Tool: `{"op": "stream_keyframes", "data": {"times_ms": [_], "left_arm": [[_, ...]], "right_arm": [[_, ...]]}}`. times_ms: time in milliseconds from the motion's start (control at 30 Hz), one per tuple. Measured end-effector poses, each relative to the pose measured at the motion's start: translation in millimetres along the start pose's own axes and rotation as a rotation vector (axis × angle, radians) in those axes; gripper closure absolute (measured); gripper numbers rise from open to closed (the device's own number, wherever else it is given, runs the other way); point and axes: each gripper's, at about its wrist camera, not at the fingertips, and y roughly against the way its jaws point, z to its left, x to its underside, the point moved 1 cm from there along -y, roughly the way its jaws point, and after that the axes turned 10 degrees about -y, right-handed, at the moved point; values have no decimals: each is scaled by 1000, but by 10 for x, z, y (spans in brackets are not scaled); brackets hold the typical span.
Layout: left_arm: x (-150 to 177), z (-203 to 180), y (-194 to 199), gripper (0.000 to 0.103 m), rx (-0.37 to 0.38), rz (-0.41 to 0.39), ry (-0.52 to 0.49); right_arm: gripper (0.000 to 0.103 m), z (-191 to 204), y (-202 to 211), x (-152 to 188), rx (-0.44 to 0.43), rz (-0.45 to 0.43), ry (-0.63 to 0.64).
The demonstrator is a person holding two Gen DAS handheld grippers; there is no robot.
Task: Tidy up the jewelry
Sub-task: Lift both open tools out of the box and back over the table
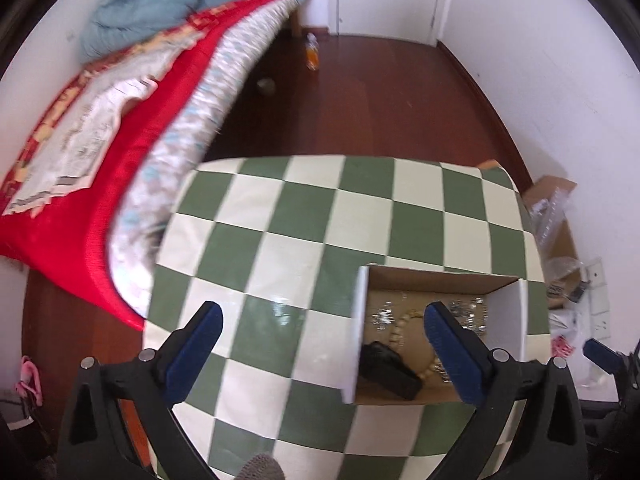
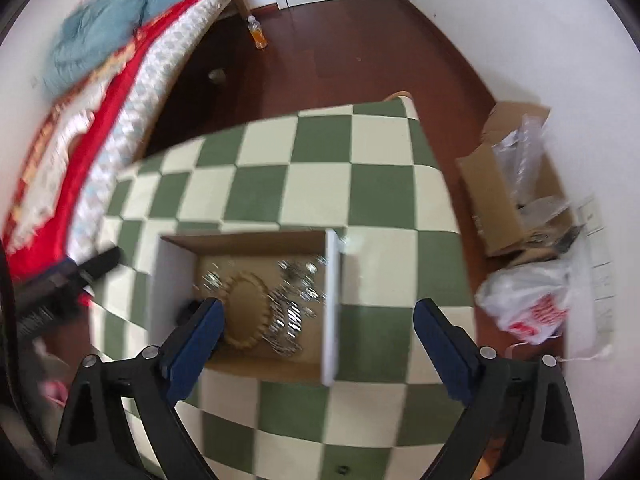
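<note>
An open cardboard box (image 1: 440,278) (image 2: 248,240) sits on a green-and-white checkered table (image 1: 304,216) (image 2: 320,160). Inside lie a beige bead bracelet (image 2: 244,308) (image 1: 400,330), several silver jewelry pieces (image 2: 294,292) (image 1: 468,308) and a black item (image 1: 390,368). My left gripper (image 1: 322,316) is open and empty above the table, its right finger over the box. My right gripper (image 2: 318,312) is open and empty above the box, its left finger over the bracelet's edge. The left gripper also shows in the right wrist view (image 2: 92,268).
A bed with a red cover (image 1: 112,184) (image 2: 60,152) stands left of the table. An orange bottle (image 1: 312,54) (image 2: 258,34) stands on the wooden floor. A cardboard box with plastic (image 2: 508,184) and a white plastic bag (image 2: 528,300) lie at the right by the wall.
</note>
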Motion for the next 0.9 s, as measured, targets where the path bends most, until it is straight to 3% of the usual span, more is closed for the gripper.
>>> {"op": "stream_keyframes", "data": {"times_ms": [67, 200, 533, 900], "left_arm": [[108, 26, 45, 0, -44, -15, 2], [345, 31, 83, 0, -46, -2, -1], [780, -51, 381, 0, -74, -28, -26], [1004, -156, 1002, 0, -46, -121, -50]], "right_arm": [[0, -2, -17, 108, 33, 3, 17], [0, 1, -42, 351, 95, -8, 43], [0, 52, 131, 740, 94, -41, 41], [0, -16, 787, 1010, 81, -161, 50]]}}
